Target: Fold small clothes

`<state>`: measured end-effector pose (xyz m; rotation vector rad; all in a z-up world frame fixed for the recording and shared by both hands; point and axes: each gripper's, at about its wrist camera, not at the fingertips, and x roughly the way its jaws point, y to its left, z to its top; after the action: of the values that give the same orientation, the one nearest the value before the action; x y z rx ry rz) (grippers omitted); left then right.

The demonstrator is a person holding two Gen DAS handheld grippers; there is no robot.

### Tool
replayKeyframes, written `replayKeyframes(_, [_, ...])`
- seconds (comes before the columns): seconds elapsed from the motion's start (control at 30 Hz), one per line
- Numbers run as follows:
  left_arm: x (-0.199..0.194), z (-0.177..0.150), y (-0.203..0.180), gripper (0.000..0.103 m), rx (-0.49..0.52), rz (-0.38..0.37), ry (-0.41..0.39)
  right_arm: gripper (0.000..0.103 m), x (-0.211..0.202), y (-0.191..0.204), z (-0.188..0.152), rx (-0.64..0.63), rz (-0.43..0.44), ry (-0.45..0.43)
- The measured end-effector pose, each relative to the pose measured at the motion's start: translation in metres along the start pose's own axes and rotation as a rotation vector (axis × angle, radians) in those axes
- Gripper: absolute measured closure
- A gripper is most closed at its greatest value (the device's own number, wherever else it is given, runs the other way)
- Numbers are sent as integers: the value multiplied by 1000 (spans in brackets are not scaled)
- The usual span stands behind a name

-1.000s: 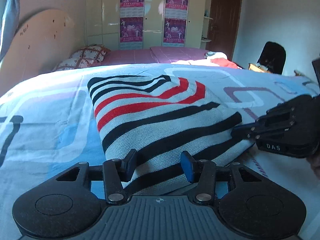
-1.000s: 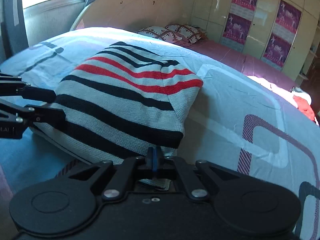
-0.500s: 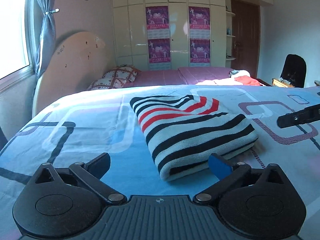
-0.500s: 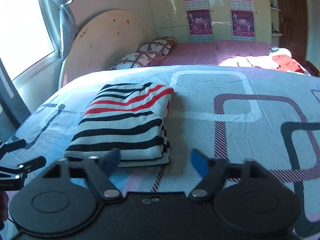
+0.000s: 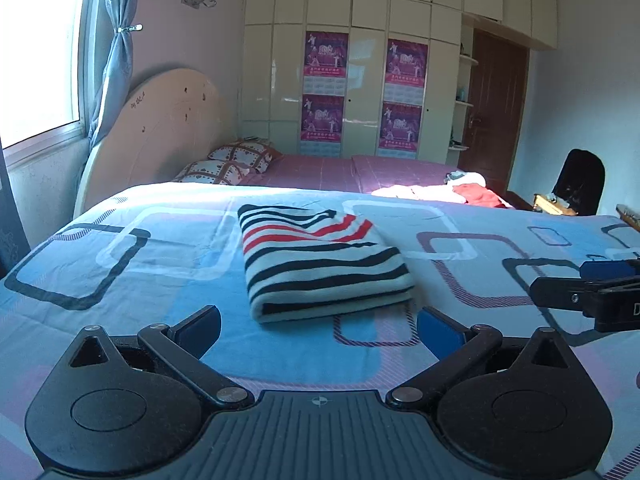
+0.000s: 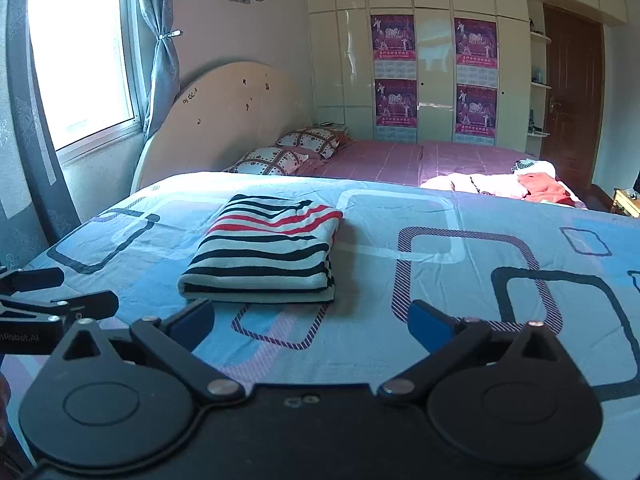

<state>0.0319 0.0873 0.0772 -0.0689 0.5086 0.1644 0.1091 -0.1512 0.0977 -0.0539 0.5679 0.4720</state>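
Note:
A striped knit garment [image 5: 320,264], white with black and red bands, lies folded into a flat rectangle on the blue patterned bedsheet [image 5: 120,264]; it also shows in the right wrist view [image 6: 264,252]. My left gripper [image 5: 318,326] is open and empty, held back from the garment's near edge. My right gripper [image 6: 310,322] is open and empty, also short of the garment and a little to its right. Each gripper shows at the edge of the other's view: the right one [image 5: 592,292], the left one [image 6: 44,300].
A pile of pink, white and red clothes [image 6: 516,186] lies at the far right of the bed. Two patterned pillows [image 6: 288,152] rest by the curved headboard [image 6: 224,116]. A wardrobe with posters [image 6: 432,76] stands behind. A black chair [image 5: 578,180] is at right.
The right gripper was shut on the garment's edge and has let go and opened. The left has opened wider. Both have pulled back and up from the folded garment.

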Motion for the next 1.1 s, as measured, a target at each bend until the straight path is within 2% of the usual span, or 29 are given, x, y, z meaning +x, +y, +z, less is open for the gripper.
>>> replayKeyframes(0.2, [-57, -19, -31, 0, 19, -14, -28, 0, -55, -6, -29, 36, -12, -18])
replayKeyframes(0.47, [-102, -31, -36, 0, -2, 9, -64, 0, -92, -3, -45, 20, -15, -40])
replayKeyframes(1.1, [-119, -35, -45, 0, -7, 1, -108, 1, -116, 1, -47, -12, -15, -89])
